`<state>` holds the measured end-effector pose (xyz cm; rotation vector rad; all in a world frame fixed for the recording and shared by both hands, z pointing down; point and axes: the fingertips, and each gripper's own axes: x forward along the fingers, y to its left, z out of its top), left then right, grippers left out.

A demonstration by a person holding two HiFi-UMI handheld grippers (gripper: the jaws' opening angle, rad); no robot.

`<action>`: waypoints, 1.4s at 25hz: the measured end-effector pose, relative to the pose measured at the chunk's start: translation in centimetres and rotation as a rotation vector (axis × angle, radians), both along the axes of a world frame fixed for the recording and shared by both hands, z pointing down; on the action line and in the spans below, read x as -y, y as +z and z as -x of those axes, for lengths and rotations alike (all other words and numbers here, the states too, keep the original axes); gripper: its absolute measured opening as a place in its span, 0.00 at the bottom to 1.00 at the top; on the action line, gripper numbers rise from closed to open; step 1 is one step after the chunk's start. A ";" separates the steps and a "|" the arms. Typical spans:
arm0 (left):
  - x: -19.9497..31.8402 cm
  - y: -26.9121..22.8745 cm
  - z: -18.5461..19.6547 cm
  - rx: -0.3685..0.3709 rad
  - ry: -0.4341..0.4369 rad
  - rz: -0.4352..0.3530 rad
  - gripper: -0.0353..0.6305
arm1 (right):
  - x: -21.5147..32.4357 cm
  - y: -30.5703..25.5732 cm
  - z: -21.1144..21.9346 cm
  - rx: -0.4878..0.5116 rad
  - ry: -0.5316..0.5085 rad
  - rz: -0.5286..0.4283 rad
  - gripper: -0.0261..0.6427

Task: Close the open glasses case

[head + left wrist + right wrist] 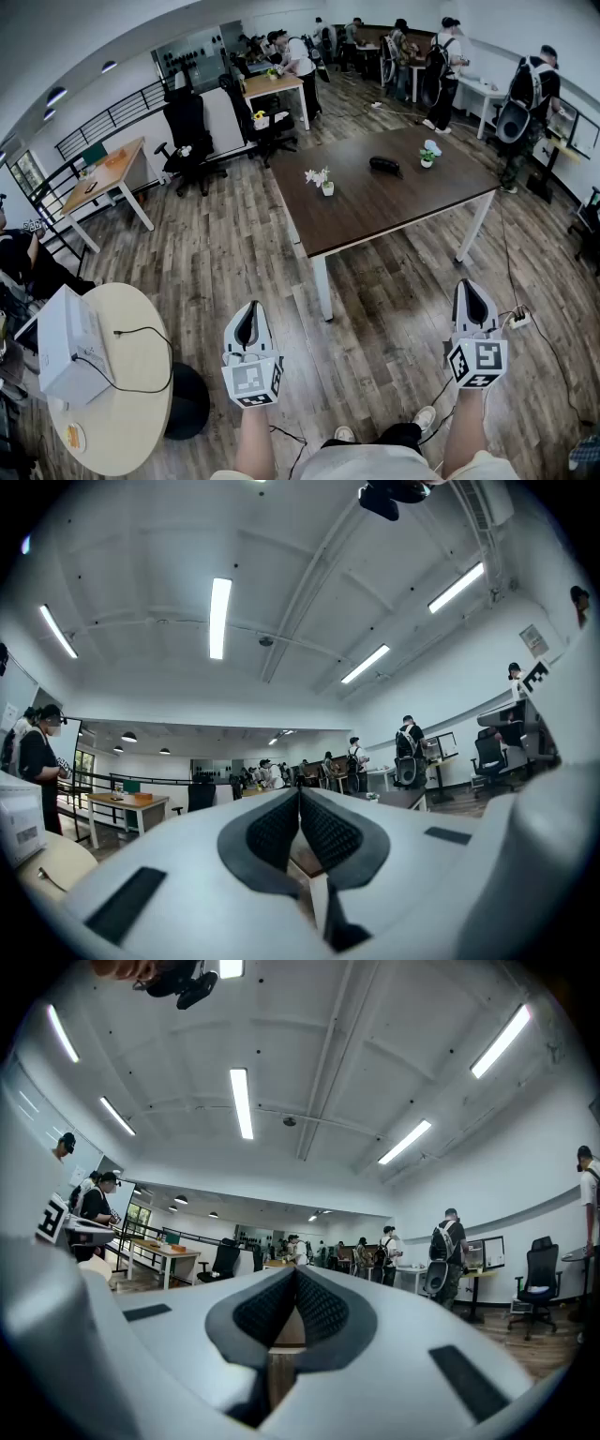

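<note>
Your left gripper [249, 315] and right gripper [469, 294] are pinched together, empty; glasses case [385, 165] lies well ahead on the surface [375, 211], untouched; approach and closing remain.

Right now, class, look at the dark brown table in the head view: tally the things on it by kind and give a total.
glasses case: 1
flower pots: 2, one near the table's left end, one just right of the case
Total: 3
</note>
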<state>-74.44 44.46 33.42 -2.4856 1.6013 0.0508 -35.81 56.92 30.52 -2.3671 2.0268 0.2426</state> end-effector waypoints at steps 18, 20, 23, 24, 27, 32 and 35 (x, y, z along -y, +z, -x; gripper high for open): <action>-0.3 0.5 2.1 -0.014 0.005 0.010 0.06 | 0.6 0.7 3.8 -0.016 -0.019 0.004 0.04; -0.2 0.7 2.0 -0.016 0.007 0.012 0.06 | 0.7 0.9 3.9 -0.014 -0.024 0.008 0.04; -0.1 1.0 1.6 -0.013 0.006 0.013 0.06 | 0.5 1.0 3.5 0.002 -0.019 -0.001 0.07; -0.1 1.0 1.5 -0.008 0.003 0.011 0.07 | 0.5 0.9 3.4 0.008 -0.021 -0.005 0.11; 0.1 1.2 0.9 -0.004 0.009 0.017 0.29 | 0.6 0.9 3.1 0.016 -0.030 -0.013 0.28; 0.5 1.6 -0.8 0.008 0.052 0.021 0.45 | 0.8 1.4 2.5 0.012 -0.020 0.011 0.37; 0.9 1.9 -2.1 0.022 0.084 0.027 0.46 | 1.1 1.6 2.1 0.012 -0.020 0.020 0.38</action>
